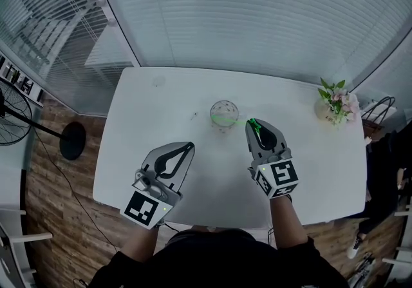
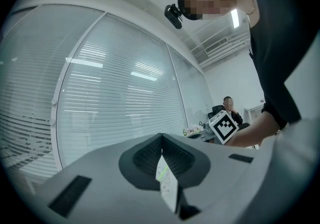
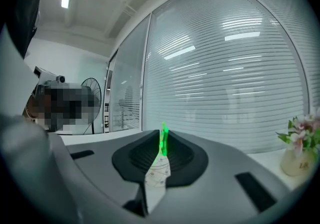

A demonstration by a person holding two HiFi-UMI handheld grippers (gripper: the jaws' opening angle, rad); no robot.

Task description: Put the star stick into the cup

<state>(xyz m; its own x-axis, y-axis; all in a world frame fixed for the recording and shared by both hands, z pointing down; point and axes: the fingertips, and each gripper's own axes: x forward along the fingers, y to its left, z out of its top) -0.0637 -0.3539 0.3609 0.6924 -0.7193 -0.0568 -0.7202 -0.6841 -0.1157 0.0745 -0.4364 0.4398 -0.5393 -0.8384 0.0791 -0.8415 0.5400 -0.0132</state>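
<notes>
Head view: the right gripper (image 1: 255, 127) has its fingers closed on the green star stick (image 1: 250, 122), whose far end seems to reach into the cup (image 1: 224, 115) on the tabletop (image 1: 161, 106). Letting go remains.

Left gripper view: the left gripper (image 2: 161, 137) has its fingers together, empty.

Right gripper view: the stick stands pinched between the fingers.

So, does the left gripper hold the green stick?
No, the green stick sits between the right gripper's jaws; the left gripper is shut and empty.
</notes>
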